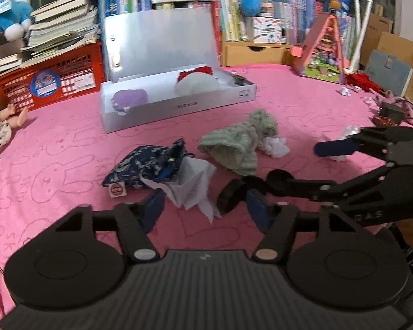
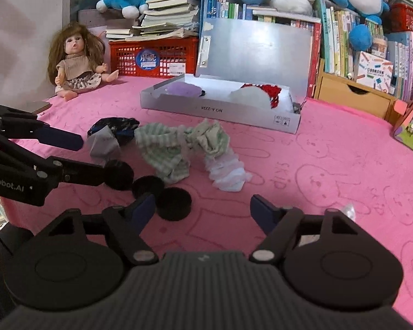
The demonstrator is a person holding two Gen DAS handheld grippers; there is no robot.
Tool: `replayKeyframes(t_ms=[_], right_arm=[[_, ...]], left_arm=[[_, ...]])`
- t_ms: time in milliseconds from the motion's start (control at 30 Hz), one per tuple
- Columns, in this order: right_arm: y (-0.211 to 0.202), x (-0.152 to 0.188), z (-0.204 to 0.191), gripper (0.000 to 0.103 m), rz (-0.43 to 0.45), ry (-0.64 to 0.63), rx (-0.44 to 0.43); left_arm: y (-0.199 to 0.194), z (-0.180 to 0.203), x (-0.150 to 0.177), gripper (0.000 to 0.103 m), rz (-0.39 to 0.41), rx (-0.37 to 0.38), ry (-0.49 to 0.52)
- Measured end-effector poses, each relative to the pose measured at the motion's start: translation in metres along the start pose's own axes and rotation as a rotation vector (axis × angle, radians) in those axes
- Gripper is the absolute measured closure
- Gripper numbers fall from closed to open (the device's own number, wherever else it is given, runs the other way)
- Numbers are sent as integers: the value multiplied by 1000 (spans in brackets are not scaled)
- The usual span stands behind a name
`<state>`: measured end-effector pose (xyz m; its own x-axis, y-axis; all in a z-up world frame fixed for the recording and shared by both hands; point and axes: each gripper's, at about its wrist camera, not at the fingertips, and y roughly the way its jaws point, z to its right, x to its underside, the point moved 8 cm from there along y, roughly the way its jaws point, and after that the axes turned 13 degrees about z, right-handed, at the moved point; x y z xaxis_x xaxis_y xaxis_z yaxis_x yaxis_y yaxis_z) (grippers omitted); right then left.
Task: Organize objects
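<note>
An open white box (image 1: pixel 179 107) (image 2: pixel 220 114) stands on the pink cloth, lid up, with a purple plush (image 1: pixel 130 97) (image 2: pixel 183 89) and a white plush with red bow (image 1: pixel 197 84) (image 2: pixel 252 95) inside. In front lie a dark blue patterned cloth (image 1: pixel 143 163) (image 2: pixel 115 126) with white paper (image 1: pixel 192 187), a green striped garment (image 1: pixel 239 143) (image 2: pixel 173 148) and a white crumpled piece (image 2: pixel 228 172). My left gripper (image 1: pixel 206 209) is open above the cloth near the paper. My right gripper (image 2: pixel 202 209) is open, empty, just short of the green garment.
A doll (image 2: pixel 74 60) sits at the left by a red crate (image 1: pixel 52 82) (image 2: pixel 154 57) stacked with books. Bookshelves and plush toys line the back. A pink toy house (image 1: pixel 323 49) stands at the right. Two black round discs (image 2: pixel 162 195) lie near the right gripper.
</note>
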<state>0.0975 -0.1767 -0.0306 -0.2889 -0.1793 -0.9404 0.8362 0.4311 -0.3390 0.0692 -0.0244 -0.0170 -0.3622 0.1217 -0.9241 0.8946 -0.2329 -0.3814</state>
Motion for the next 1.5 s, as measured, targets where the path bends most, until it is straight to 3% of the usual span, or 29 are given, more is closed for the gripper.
replayKeyframes(t_ms=[100, 267, 600, 833, 1167, 1500], right_arm=[[0, 2, -5, 22, -3, -5, -21], [2, 4, -9, 35, -14, -11, -28], [8, 5, -14, 67, -27, 27, -50], [6, 4, -1, 68, -25, 58, -8], [-4, 6, 11, 67, -14, 39, 53], [-4, 7, 10, 67, -13, 49, 50]], left_arm=[[-2, 8, 0, 50, 7, 33, 16], [-2, 21, 2, 58, 22, 63, 60], [12, 20, 4, 59, 13, 49, 47], [13, 24, 8, 62, 8, 73, 37], [33, 30, 12, 61, -4, 44, 24], [35, 32, 11, 65, 13, 34, 21]])
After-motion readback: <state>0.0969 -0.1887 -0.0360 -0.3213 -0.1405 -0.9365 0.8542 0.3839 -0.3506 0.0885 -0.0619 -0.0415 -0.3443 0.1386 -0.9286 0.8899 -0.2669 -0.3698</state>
